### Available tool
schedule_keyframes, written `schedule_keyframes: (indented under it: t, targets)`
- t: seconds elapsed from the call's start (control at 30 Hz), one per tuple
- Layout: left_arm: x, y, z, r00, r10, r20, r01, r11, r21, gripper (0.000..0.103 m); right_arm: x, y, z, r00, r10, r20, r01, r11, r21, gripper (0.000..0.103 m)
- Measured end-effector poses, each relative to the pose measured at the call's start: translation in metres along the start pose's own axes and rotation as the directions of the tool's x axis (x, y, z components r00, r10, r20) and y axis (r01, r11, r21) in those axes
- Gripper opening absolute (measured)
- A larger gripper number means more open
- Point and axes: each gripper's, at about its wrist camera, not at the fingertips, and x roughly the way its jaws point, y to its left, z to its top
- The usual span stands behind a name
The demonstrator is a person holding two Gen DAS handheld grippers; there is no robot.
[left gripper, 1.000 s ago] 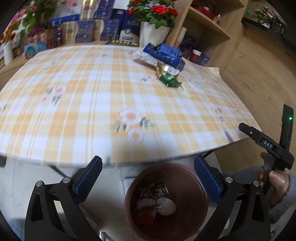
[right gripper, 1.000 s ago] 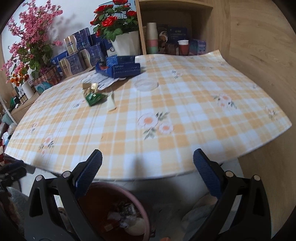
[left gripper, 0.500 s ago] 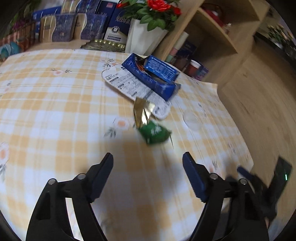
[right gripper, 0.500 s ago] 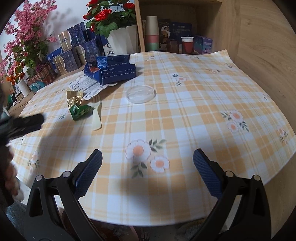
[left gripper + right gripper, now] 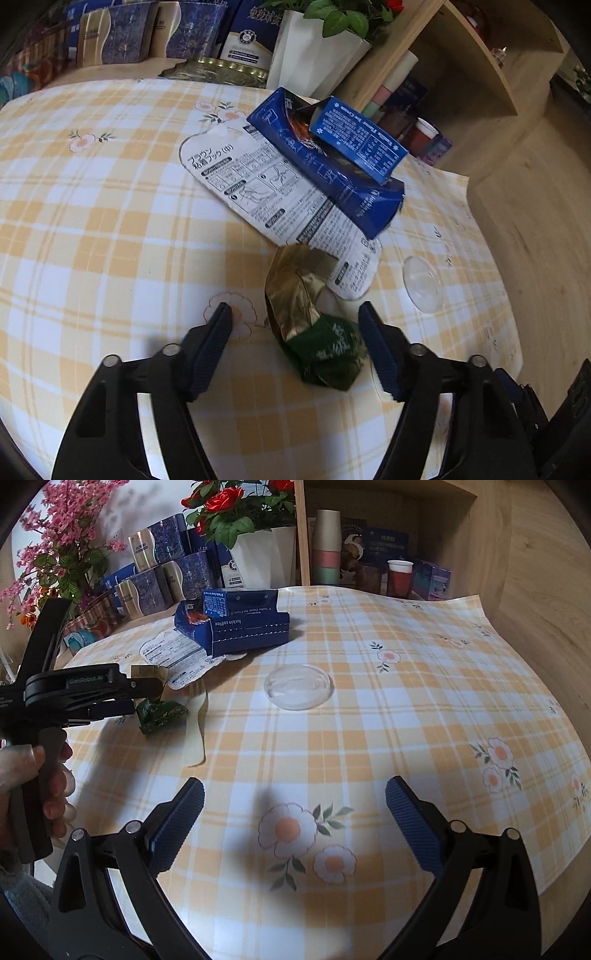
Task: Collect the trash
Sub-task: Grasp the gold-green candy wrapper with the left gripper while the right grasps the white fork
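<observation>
A crumpled green and gold wrapper (image 5: 317,332) lies on the checked tablecloth (image 5: 110,229). My left gripper (image 5: 295,328) is open and the wrapper sits between its fingers, nearer the right one. Behind it lie a white printed card (image 5: 266,192) and two blue cartons (image 5: 332,158). In the right wrist view the wrapper (image 5: 160,712) lies by the left gripper's body, with a pale plastic spoon (image 5: 197,734) beside it and a clear plastic lid (image 5: 298,686) further right. My right gripper (image 5: 293,808) is open and empty above the near cloth.
A white flower pot (image 5: 264,563), blue and gold boxes (image 5: 162,572) and pink flowers (image 5: 62,542) stand behind the table. A wooden shelf (image 5: 388,572) with cups stands at the back right. The clear lid also shows in the left wrist view (image 5: 421,284).
My left gripper has moved from over the brown bin below the table edge forward across the table to the green wrapper. My right gripper has moved forward over the cloth.
</observation>
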Motion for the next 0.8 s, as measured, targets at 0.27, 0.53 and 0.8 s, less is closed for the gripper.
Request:
schedule_keyframes:
  t: [0.27, 0.53, 0.8]
  targets:
    - [-0.021, 0.018, -0.009, 0.998, -0.059, 0.019, 0.060, 0.998, -0.014, 0.022, 0.015, 0.025, 0.018, 0.999, 0.035, -0.008, -0.036, 0.994, -0.100, 0.096]
    - [-0.081, 0.043, -0.034, 0.996, -0.060, 0.059, 0.059, 0.998, 0.019, 0.022, 0.052, 0.064, 0.046, 0.985, 0.144, -0.099, -0.156, 0.980, -0.126, 0.063]
    - [-0.116, 0.069, -0.063, 0.996, -0.063, 0.062, 0.066, 0.997, -0.037, 0.021, 0.079, 0.090, 0.057, 0.976, 0.140, -0.166, -0.168, 0.971, -0.168, 0.043]
